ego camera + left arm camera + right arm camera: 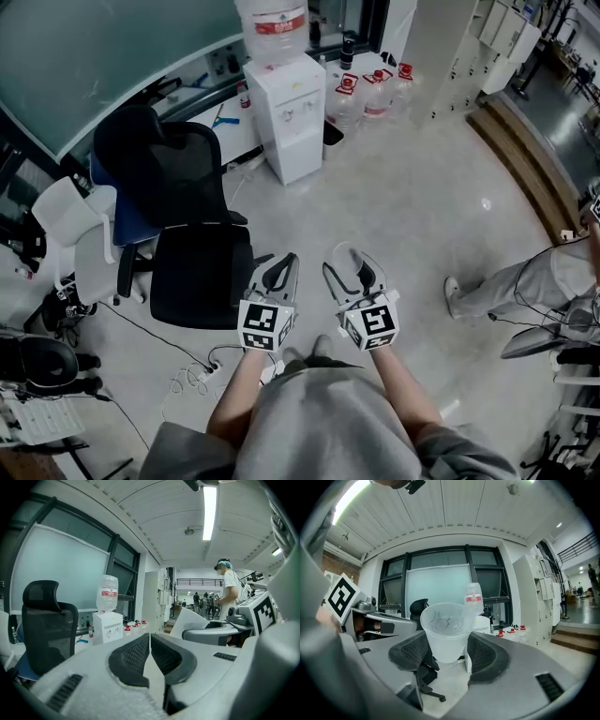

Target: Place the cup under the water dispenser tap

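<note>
A clear plastic cup (446, 632) stands upright between the pads of my right gripper (446, 645), which is shut on its sides. From the head view, that cup (350, 257) shows as a pale shape in the right gripper (352, 266), held at waist height. My left gripper (281, 270) is beside it, shut with nothing in it; its pads meet at the tips (150, 641). The white water dispenser (292, 114) with a bottle on top (273, 28) stands across the floor, straight ahead by the window wall. It also shows as the dispenser (107, 626) in the left gripper view, far off.
A black office chair (190, 246) stands just left of my grippers, a white chair (82, 246) beyond it. Spare water bottles (367, 94) sit right of the dispenser. Another person's legs (517, 283) are at the right. Cables and a power strip (195, 377) lie at my left foot.
</note>
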A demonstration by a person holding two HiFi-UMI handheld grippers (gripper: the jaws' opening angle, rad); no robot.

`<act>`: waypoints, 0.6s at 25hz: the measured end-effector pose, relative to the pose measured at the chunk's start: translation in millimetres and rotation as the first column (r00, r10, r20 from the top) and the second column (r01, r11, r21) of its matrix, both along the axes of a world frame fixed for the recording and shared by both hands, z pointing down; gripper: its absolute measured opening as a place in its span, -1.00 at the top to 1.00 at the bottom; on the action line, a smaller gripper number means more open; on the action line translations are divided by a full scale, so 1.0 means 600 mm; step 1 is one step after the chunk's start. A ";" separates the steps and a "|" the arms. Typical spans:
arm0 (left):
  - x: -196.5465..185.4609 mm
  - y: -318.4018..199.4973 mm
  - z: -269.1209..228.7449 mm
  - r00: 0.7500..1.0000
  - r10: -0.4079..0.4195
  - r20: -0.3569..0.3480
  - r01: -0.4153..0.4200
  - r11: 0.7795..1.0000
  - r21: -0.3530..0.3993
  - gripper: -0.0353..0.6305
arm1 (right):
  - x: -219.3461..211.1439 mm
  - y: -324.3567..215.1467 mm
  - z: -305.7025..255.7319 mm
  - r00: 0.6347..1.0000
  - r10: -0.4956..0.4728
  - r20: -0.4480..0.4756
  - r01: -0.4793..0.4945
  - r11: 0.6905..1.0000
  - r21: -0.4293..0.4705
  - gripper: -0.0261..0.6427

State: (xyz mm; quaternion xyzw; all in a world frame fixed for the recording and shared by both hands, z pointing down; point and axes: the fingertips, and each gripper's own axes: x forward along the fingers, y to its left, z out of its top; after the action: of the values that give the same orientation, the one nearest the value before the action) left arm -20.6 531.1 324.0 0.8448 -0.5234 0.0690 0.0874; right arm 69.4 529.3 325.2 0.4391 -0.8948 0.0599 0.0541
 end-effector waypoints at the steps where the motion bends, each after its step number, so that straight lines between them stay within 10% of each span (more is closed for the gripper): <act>1: 0.004 -0.007 0.002 1.000 -0.001 0.006 0.001 1.000 -0.002 0.86 | 0.002 -0.008 0.003 1.000 -0.006 -0.002 0.006 1.000 -0.004 0.14; 15: -0.018 -0.162 0.030 0.999 -0.027 0.027 0.027 0.999 -0.019 0.86 | -0.022 -0.152 0.041 0.999 -0.044 -0.019 0.043 0.998 -0.040 0.14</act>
State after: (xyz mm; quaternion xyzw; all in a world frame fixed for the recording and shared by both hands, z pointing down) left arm -31.4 433.6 341.9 0.8358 -0.5351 0.0843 0.0895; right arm 56.0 437.9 349.6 0.4191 -0.9021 0.0719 0.0728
